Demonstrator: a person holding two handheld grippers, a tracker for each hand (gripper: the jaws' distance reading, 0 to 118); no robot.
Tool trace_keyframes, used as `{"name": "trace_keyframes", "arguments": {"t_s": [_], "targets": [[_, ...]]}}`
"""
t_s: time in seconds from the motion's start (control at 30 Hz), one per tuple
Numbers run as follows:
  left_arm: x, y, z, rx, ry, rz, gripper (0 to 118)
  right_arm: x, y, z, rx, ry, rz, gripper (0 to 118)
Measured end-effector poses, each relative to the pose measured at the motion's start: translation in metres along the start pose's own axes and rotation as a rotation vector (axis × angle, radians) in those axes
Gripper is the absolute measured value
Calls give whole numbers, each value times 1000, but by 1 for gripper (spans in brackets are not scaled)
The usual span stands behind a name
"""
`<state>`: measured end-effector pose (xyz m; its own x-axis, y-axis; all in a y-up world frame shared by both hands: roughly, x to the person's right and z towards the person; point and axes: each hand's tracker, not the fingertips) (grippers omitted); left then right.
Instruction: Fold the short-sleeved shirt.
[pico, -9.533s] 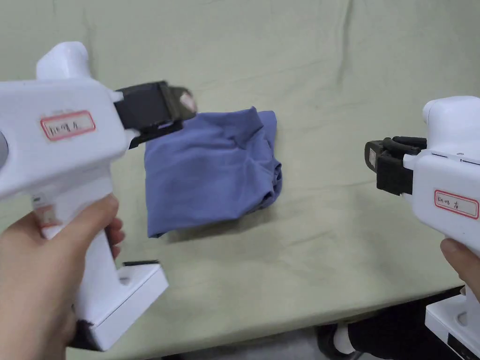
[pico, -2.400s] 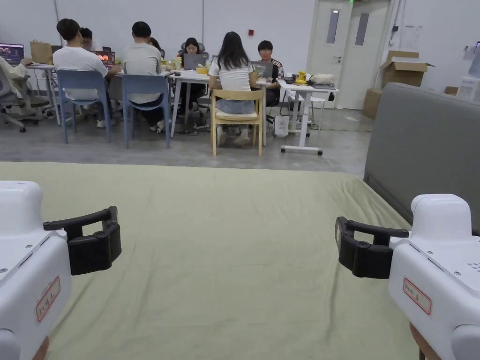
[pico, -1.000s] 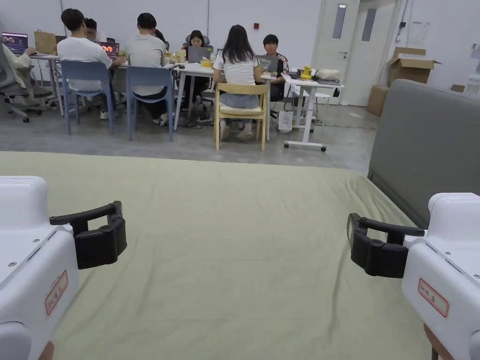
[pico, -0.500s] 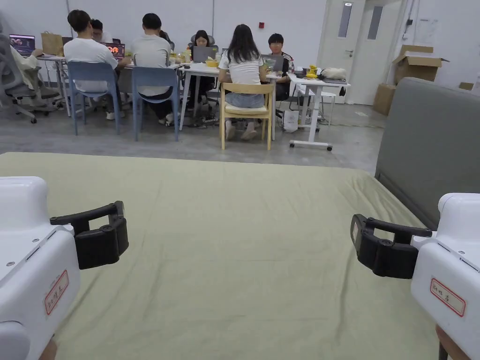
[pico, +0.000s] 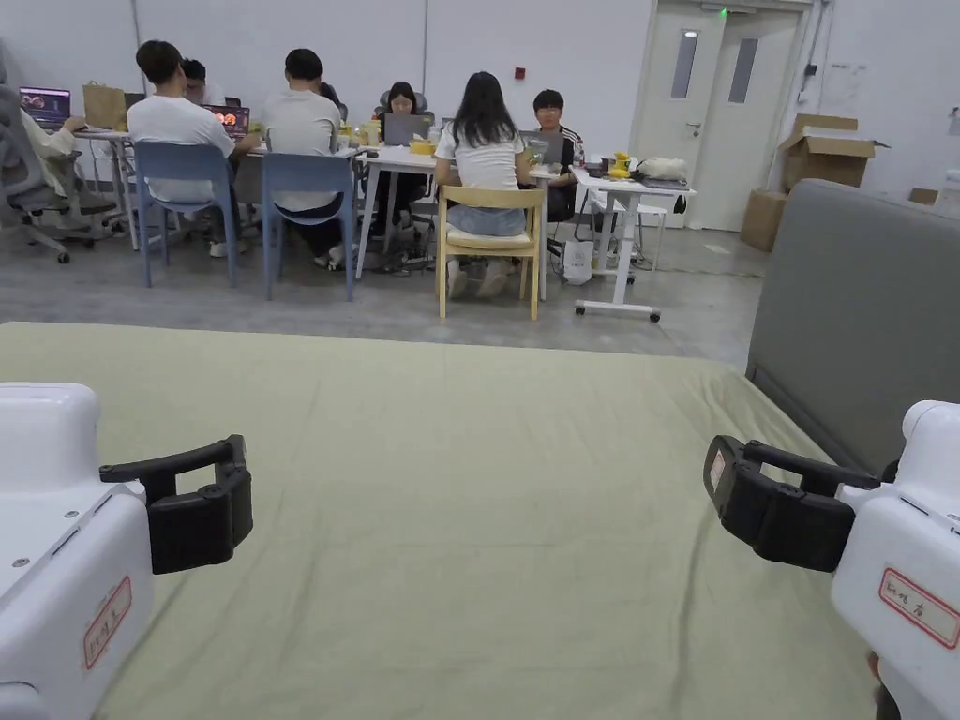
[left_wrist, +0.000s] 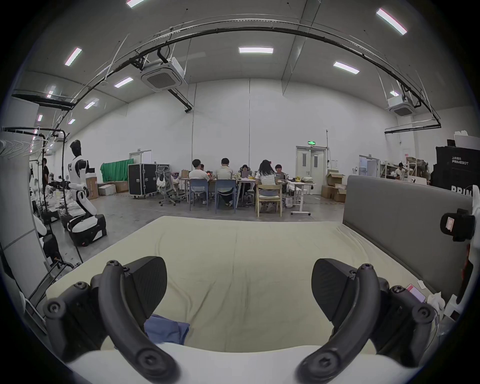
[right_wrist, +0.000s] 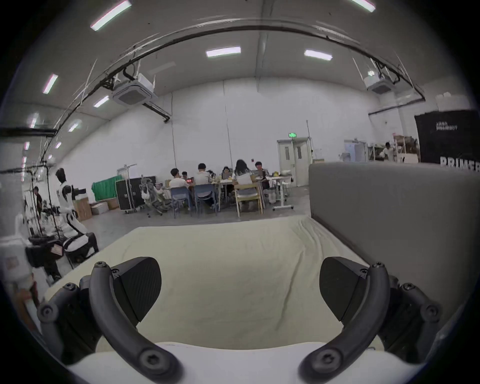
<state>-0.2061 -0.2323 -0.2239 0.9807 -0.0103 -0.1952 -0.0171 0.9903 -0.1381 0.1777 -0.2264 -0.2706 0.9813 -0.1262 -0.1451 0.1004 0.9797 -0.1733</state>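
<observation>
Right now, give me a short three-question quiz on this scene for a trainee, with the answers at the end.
1. True or false: the left gripper has its jaws clamped on the blue shirt.
2. Multiple choice: the right gripper is A) open, B) shut on the sheet, C) shut on the shirt.
3. Fill in: in the left gripper view, the shirt lies on the green ____, low by that gripper's left jaw.

Key
1. False: its jaws are spread wide and hold nothing.
2. A.
3. Sheet.
</observation>
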Motion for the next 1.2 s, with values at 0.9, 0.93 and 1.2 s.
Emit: {"name": "trace_keyframes", "arguments": {"t_s": [0.9,0.93,1.2], "targets": [[3,-2,-7,-17,-21,-21,117,1,-14,-20,-106,-252,-39,118],[3,-2,-6,-14,-21,-21,117,3,-13,-19,-118,-260,-59,118],[6,1,-4,-9,5,-42,117,1,-5,-16,-75,-231,15,118]]}}
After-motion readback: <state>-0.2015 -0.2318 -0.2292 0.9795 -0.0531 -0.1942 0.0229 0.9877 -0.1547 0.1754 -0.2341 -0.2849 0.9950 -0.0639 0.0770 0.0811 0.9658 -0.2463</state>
